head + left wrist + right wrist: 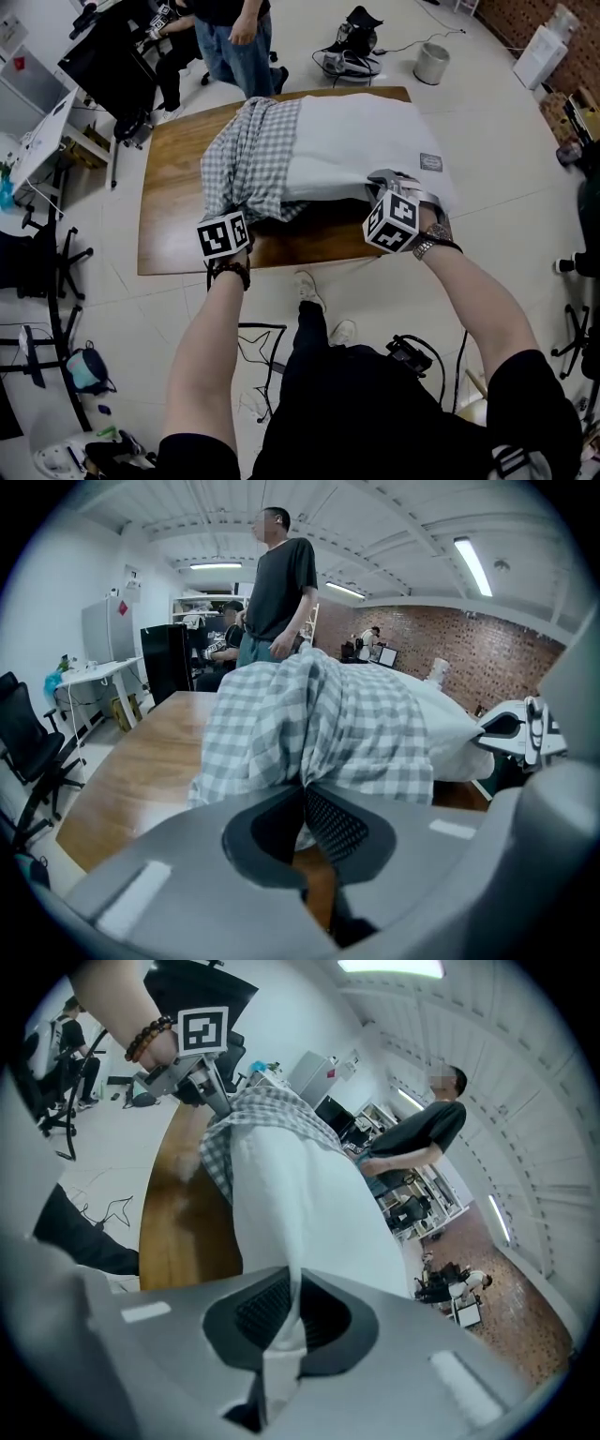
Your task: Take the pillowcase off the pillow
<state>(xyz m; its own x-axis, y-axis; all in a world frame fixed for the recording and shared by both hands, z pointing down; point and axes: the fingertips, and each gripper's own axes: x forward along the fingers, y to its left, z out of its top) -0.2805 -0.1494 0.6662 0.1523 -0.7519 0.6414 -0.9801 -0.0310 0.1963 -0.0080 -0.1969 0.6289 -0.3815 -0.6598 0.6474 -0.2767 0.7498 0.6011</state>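
Forearms, two, bare, reaching in from the near edge. Left tool: jaws pressed together, pinching a fold of the pillowcase at its near edge. Pillowcase: grey-and-white check, bunched over the left end of the pillow. Pillow: white, right part bare, lying on the wooden table; grey label near its right corner. Right tool: jaws closed on white pillow fabric at the near right corner. Person standing at the table's far edge.
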